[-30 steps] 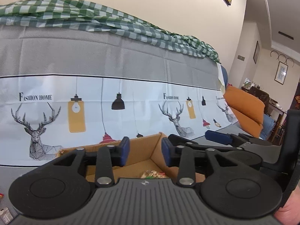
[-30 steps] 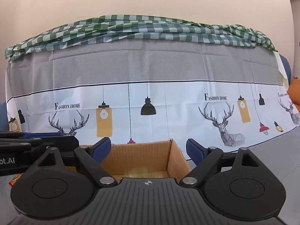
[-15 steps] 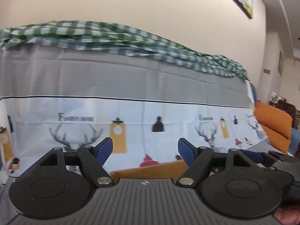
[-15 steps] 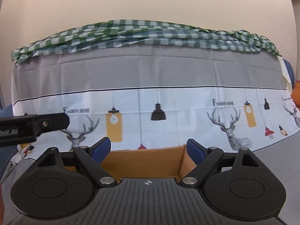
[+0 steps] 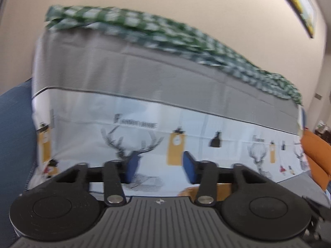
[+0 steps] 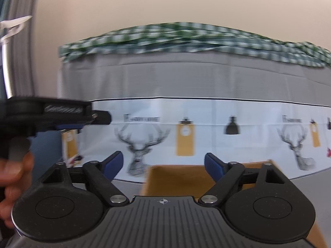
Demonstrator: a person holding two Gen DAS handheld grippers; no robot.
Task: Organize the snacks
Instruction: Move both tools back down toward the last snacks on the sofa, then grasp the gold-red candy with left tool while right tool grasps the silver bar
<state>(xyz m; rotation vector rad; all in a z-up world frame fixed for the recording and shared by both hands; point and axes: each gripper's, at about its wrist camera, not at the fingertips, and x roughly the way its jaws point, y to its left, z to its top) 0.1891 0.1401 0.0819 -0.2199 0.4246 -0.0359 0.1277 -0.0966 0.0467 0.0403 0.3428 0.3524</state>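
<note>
Gaping empty, left gripper (image 5: pixel 158 166) and right gripper (image 6: pixel 163 166) above cardboard box (image 6: pixel 178 178), contents hidden.

Ahead of me hangs a printed cloth (image 6: pixel 206 124), grey above a thin black line and white below, with stag heads, yellow tags, black lamps and blurred lettering. A green checked cloth (image 6: pixel 186 37) lies bunched along its top, against a beige wall (image 6: pixel 165 4). To my right sits an orange cushion (image 5: pixel 316 155); a framed picture (image 5: pixel 300 4) hangs high up.
</note>
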